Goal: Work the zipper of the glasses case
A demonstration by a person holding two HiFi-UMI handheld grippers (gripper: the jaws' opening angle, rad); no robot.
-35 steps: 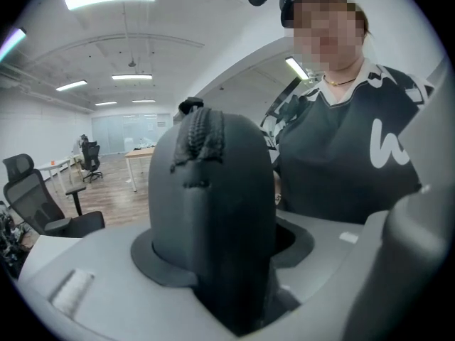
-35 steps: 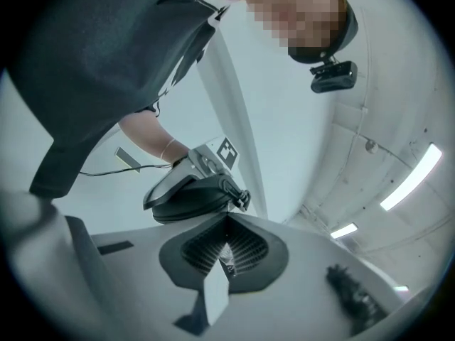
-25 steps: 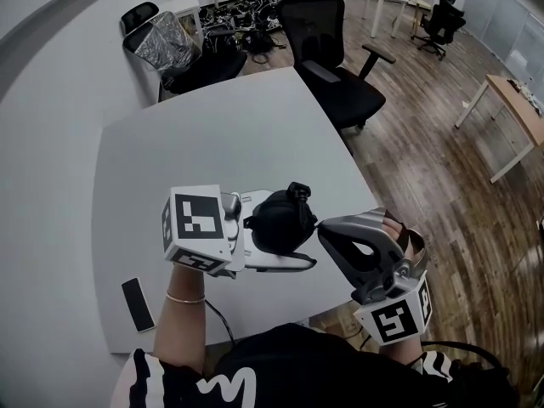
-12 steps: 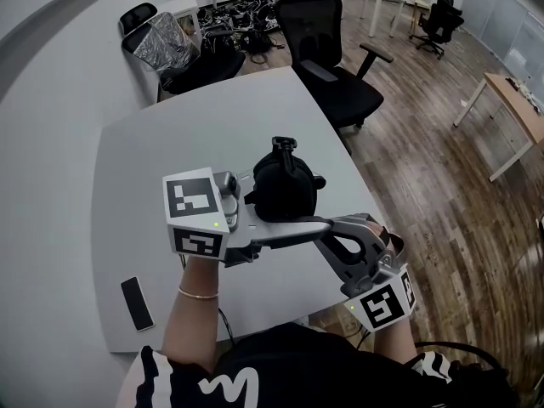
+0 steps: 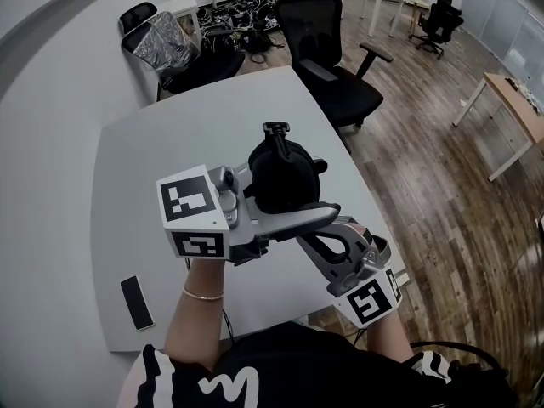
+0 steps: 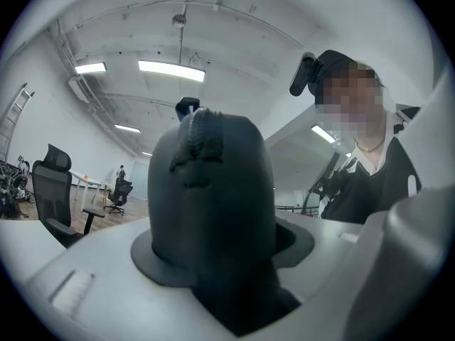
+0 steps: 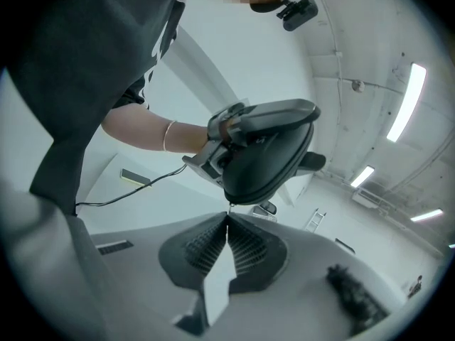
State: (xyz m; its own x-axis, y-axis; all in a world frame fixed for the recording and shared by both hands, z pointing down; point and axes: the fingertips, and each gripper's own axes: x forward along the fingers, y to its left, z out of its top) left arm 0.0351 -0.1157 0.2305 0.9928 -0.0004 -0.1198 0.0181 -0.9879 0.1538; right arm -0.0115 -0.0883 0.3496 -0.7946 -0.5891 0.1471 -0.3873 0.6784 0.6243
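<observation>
Head view: above the grey table (image 5: 136, 160), at centre frame, the black glasses case (image 5: 285, 172) sits clamped in the left gripper (image 5: 272, 202) — the right gripper (image 7: 227, 217), jaws pressed together, pinches its zipper pull (image 7: 227, 207).

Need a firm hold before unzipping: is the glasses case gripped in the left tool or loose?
Gripped: the black zippered glasses case sits wedged between the left tool's jaws, above the white table.
</observation>
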